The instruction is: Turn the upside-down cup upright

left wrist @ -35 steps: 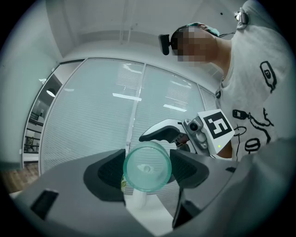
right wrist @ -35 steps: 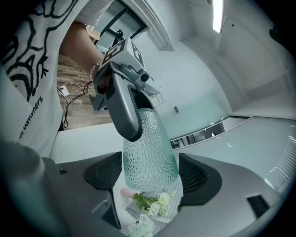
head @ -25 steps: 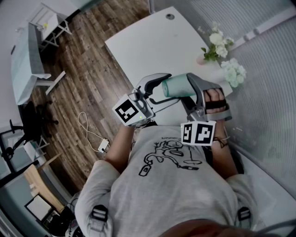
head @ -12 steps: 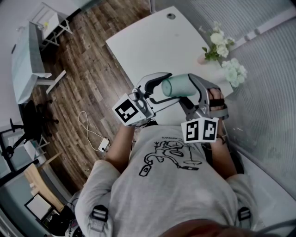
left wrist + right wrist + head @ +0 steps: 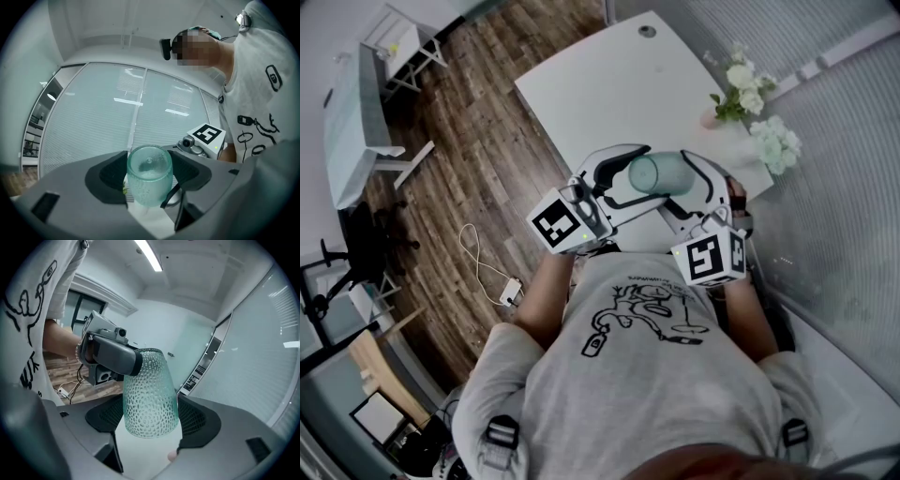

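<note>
At far left of the head view a dark wood-plank floor (image 5: 487, 141) carries one thin white cable (image 5: 473, 253), looped and ending in a small white plug. Next to it stands a single white rounded table (image 5: 600, 84).

Over the table's near edge, a person in a pale grey T-shirt with a black line drawing (image 5: 647, 319) holds two grippers, one in each hand. Each carries one cube with black square markers: the left cube (image 5: 558, 227) and the right cube (image 5: 710, 259).

The left gripper (image 5: 150, 173) reaches rightward. Its two dark pads press against opposite sides of the one translucent teal dimpled glass cup (image 5: 664, 173), so its claw is closed to the cup's width and grips it.

The cup hangs in the air between the two grippers, clear of the tabletop and tipped roughly onto its side. One round end faces left.

The right gripper (image 5: 152, 420) comes in from the other side. Its two ribbed dark pads also sit against the cup's flanks, clamping the wider end. In its view, one jaw of the left gripper meets the cup's narrower far end.

At far right, by the ribbed wall, sit two clusters of white flowers, the upper cluster (image 5: 741, 84) and the lower cluster (image 5: 773, 141), beside one small pink vase (image 5: 710, 120).
</note>
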A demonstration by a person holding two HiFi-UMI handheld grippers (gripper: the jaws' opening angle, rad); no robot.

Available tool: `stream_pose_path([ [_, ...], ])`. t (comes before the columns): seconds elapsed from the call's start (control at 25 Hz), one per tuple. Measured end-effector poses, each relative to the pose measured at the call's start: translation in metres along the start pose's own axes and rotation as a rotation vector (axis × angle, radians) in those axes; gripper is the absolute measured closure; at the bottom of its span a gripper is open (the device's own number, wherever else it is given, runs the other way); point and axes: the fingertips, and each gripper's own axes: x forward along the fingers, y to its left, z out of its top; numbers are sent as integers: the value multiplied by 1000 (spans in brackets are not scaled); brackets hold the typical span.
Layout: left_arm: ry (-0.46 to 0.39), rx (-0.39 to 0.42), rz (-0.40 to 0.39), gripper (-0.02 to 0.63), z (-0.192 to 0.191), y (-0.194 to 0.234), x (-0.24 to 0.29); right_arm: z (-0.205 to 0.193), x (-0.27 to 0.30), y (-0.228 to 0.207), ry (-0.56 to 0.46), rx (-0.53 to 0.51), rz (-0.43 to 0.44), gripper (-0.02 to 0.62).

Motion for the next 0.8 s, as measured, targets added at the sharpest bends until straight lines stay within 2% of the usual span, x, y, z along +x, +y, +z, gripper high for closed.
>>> stream_pose_path([
  [0.4, 1, 4, 1, 310, 5, -2, 3, -1, 2, 7, -85, 195, 55, 230],
  [0.8, 10, 28, -4, 313, 5, -8, 10, -3, 5, 17, -186, 444, 158, 230],
])
